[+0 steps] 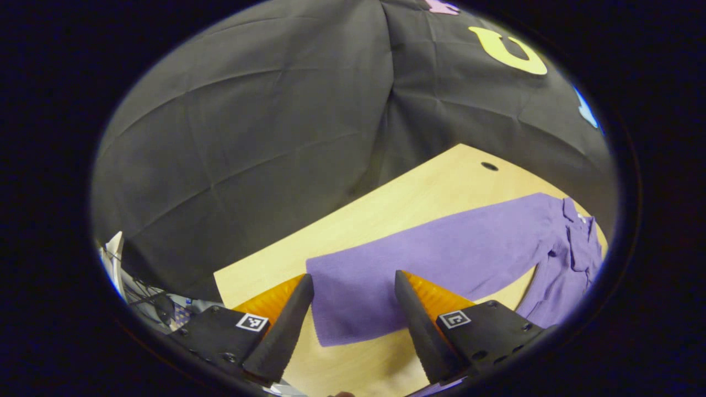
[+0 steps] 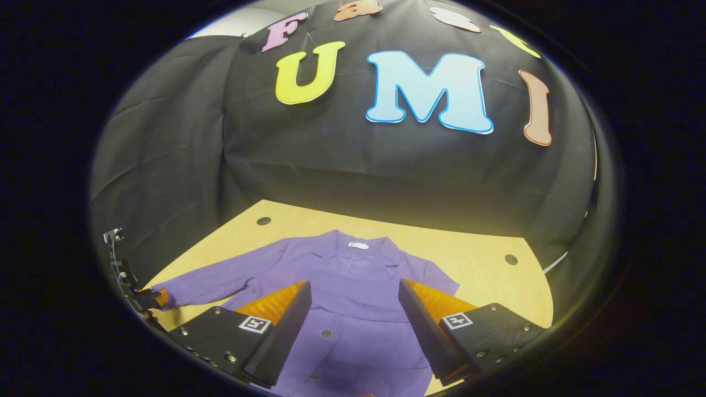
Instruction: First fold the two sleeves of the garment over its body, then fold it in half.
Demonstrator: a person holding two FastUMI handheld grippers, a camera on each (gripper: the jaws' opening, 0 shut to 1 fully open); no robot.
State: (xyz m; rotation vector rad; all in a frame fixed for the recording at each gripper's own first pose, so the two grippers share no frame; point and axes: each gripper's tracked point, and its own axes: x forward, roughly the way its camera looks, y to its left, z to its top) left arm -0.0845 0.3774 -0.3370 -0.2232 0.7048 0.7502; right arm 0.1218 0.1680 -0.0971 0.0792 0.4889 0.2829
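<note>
Behind everything, black cloth is walling in the booth, and a pale wooden table [image 2: 485, 275] is carrying the purple garment [image 2: 353, 298], which is lying flat with its collar toward the wall and its buttoned front facing up.

You are holding the left gripper [image 1: 353, 309] above the cuff end of the outstretched left sleeve [image 1: 441, 253], fingers spread wide with nothing between them, pointing down at a slant toward the fabric. In the right gripper view that same gripper is showing small at the table's left edge [image 2: 144, 300], right at the sleeve's tip.

You are holding the right gripper [image 2: 353, 320] above the middle of the garment's body, also spread wide and gripping nothing, aimed forward toward the collar.

The risk, as I judge it, is in the pinch. The cuff is lying flat against the wood, so if you are closing too high you are likely catching a single layer or nothing at all, and the sleeve may be slipping out mid-fold. Coming in too steeply could be jamming the fingertips into the table. Dragging the sleeve instead of lifting it may be pulling the whole body askew, since the right gripper is not pressing it down.
</note>
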